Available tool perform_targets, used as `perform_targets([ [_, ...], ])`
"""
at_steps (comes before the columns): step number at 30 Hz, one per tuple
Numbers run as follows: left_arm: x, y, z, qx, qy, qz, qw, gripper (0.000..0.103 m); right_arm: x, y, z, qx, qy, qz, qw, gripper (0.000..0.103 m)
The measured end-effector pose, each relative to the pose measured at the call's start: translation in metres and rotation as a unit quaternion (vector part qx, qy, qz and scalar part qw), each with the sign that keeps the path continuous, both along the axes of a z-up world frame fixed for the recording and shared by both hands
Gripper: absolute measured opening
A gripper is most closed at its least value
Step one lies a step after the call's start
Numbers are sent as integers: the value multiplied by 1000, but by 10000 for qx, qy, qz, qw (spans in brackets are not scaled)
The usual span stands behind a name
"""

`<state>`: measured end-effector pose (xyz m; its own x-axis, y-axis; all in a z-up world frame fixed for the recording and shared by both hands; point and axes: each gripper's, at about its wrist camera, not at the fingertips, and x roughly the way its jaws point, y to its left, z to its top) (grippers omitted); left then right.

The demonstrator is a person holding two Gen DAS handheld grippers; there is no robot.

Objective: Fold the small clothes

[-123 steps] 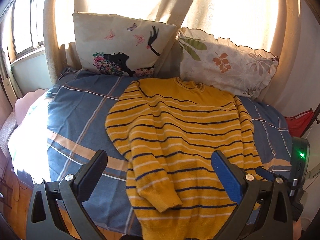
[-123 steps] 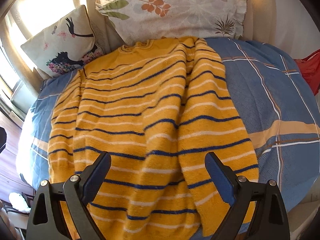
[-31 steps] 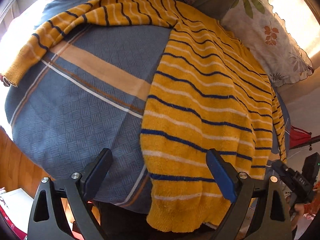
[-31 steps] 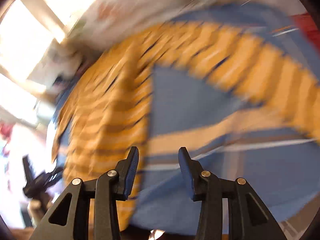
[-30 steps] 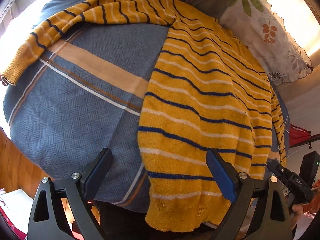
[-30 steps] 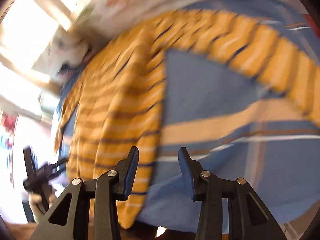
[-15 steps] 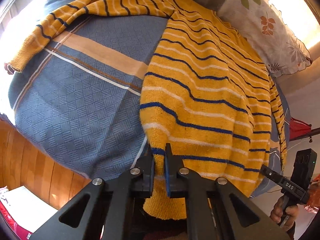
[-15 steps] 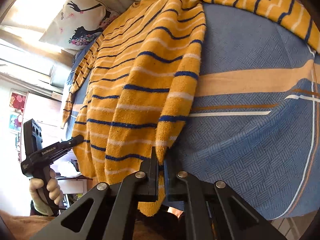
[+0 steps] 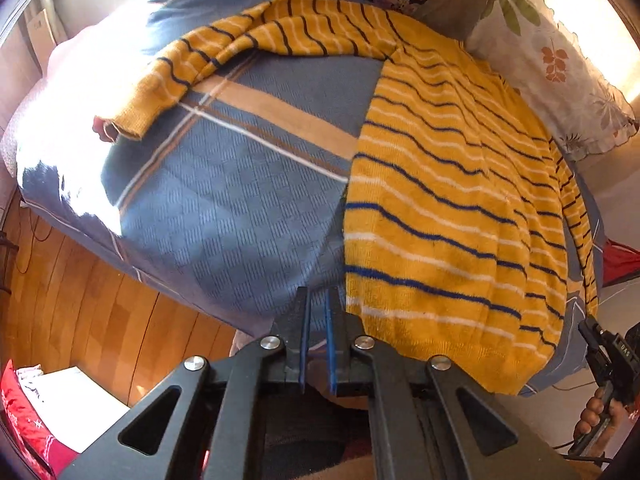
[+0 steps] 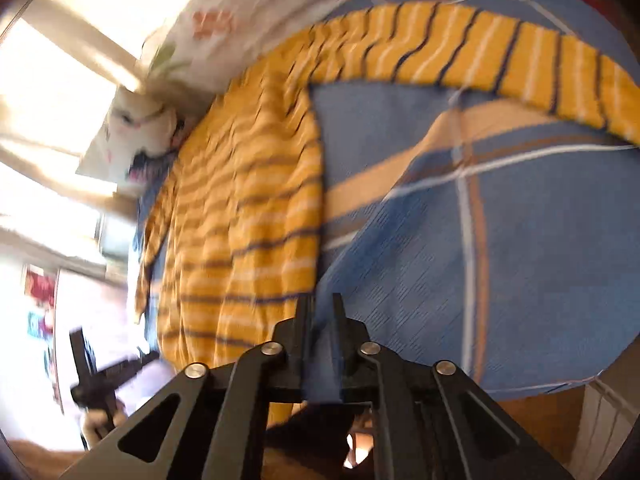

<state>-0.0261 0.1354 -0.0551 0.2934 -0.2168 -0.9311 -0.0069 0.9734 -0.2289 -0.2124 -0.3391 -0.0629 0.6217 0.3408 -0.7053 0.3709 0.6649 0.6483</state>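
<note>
A yellow sweater with dark blue and white stripes lies spread face up on a blue plaid bed cover, both sleeves stretched out sideways. My left gripper sits at the near edge of the bed, just left of the sweater's bottom left corner, jaws nearly closed with a thin gap and no fabric between them. In the right wrist view, which is blurred, the sweater lies left of my right gripper, whose jaws stand a narrow gap apart beside the hem's right corner, over the bed cover.
Two patterned pillows lean against the curtains at the head of the bed. A wooden floor and a white box lie below the bed's left side. A red item sits at the far right.
Half a second ago both grippers pinched the hem's corners. Now both have come off the hem, which lies flatter on the bed, and each sits just outside its corner.
</note>
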Motion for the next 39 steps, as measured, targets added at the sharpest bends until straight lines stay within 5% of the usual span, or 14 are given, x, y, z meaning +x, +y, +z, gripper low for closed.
perform_targets([
  [1,2,2,5,-53,-87,48,9999,17,-6,-20,1,46,-94,-441,9990,47],
  [2,5,2,10,-122,-163,96,9997,26,-12,-40,0,76,-135,-885,9960,52],
  [7,13,-4,32,-444,-451,186,9978,37,-43,-113,-23,375,-45,-2510,9672,52],
  [14,22,-28,43,-464,-543,-12,9974,39,-54,-153,-42,714,-209,-3478,9346,52],
  [15,23,-30,44,-469,-544,-33,9974,40,-53,-158,-43,724,-221,-3587,9304,46],
  [16,24,-31,45,-479,-550,-49,9973,40,-52,-163,-45,774,-246,-3675,9265,21],
  [17,25,-32,45,-498,-556,-55,9972,40,-50,-170,-47,831,-259,-3684,9256,8],
  [23,32,-31,42,-631,-539,-55,9965,40,-52,-221,1,-53,-340,-3818,9236,6],
  [30,42,-23,27,-848,-410,-85,9955,40,24,-208,74,-1209,-349,-3063,9436,6],
  [39,64,20,19,-1180,-431,69,9921,42,206,-26,115,-1399,-866,-492,9852,6],
])
